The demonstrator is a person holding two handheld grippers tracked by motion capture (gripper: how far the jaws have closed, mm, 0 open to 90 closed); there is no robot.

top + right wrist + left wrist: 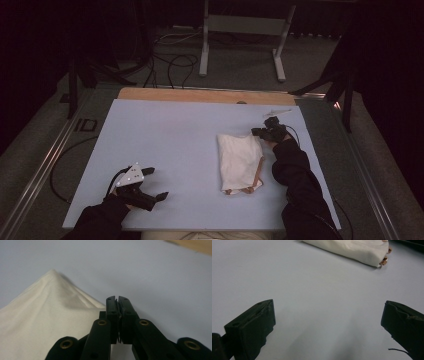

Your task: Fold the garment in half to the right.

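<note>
The white cloth (240,162) already lies folded right of the blue mat's (165,150) middle, the right gripper (259,132) clenched on its far corner, apparently for another fold, the left gripper (152,185) spread idle near the mat's front-left corner.

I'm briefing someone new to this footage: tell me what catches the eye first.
The folded white cloth on the right half of the pale blue table stands out most. The right gripper sits at the cloth's far right corner, jaws shut, though a pinch on the fabric can't be confirmed. The left gripper rests open near the front left, apart from the cloth.
</note>
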